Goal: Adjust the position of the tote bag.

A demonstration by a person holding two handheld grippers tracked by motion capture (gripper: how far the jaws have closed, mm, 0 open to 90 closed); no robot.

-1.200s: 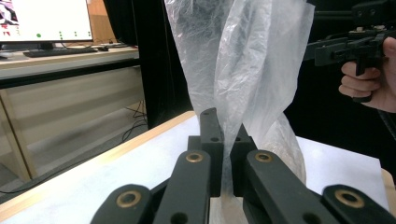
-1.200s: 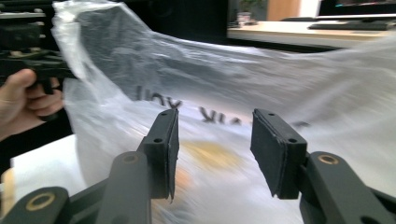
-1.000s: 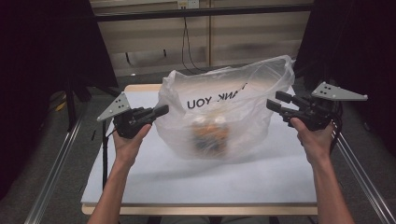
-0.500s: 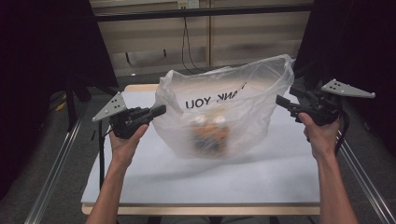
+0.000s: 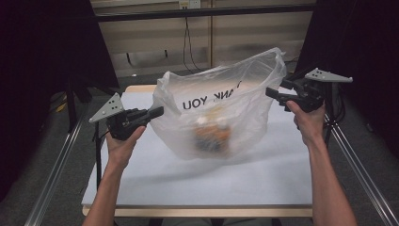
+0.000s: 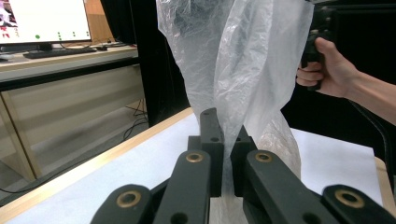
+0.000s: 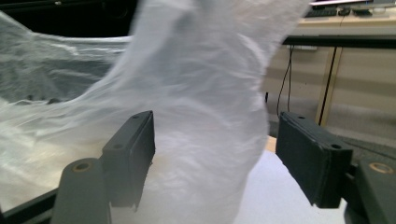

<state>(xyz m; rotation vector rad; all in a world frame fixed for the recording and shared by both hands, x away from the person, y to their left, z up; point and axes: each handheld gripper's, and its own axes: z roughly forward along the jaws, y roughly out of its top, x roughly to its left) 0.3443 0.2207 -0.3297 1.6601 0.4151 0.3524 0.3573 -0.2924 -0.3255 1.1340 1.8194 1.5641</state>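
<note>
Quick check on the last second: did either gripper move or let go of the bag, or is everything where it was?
The right gripper has drawn back toward the table's right edge and lifted a little; its jaws now stand wide apart with the plastic bag loose between them, so it appears to have let go. The left gripper stayed put, shut on the bag's left side. The bag and the items inside remain at the table's middle.

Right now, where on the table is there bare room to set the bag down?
The front strip of the table, between the plastic bag and the near edge, is bare. So is the right side, under the right tongs. The middle is crowded by the bag and its contents, pinched by the left tongs.
</note>
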